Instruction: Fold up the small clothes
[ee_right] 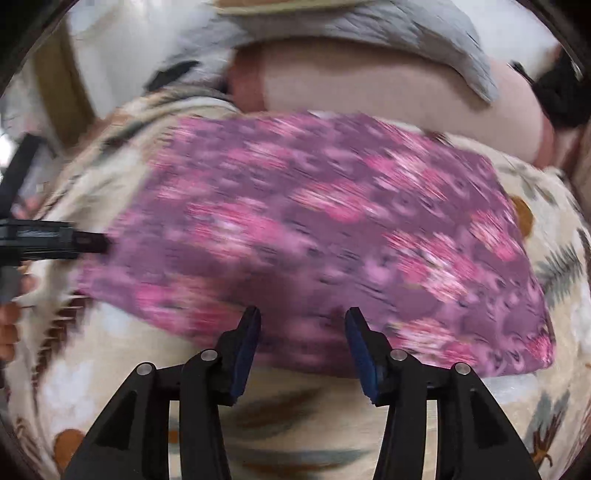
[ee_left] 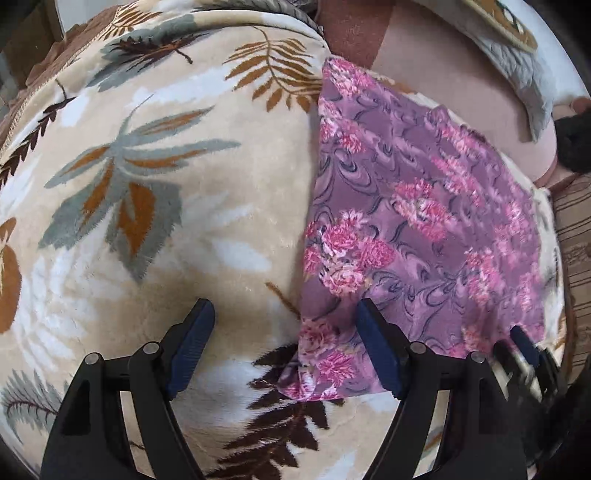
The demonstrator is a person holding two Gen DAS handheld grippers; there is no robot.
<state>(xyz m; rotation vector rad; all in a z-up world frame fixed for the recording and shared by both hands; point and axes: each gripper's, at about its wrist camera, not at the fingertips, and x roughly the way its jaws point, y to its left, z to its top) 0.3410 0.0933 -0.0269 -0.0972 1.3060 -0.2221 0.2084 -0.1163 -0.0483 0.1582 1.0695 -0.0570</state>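
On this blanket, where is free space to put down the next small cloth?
The leaf-print blanket is bare on the side of the purple floral cloth where the left tongs hover. Beyond the cloth's far edge it is crowded: a pink cushion and a grey pillow.

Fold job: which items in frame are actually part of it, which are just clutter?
Part of the job:
- floral cloth, lying flat
- left gripper, open, empty
- right gripper, open, empty
- leaf-print blanket, the surface under the cloth

Just lying about:
- grey quilted pillow
- pink cushion
- black object at the right edge, cannot tell what it is
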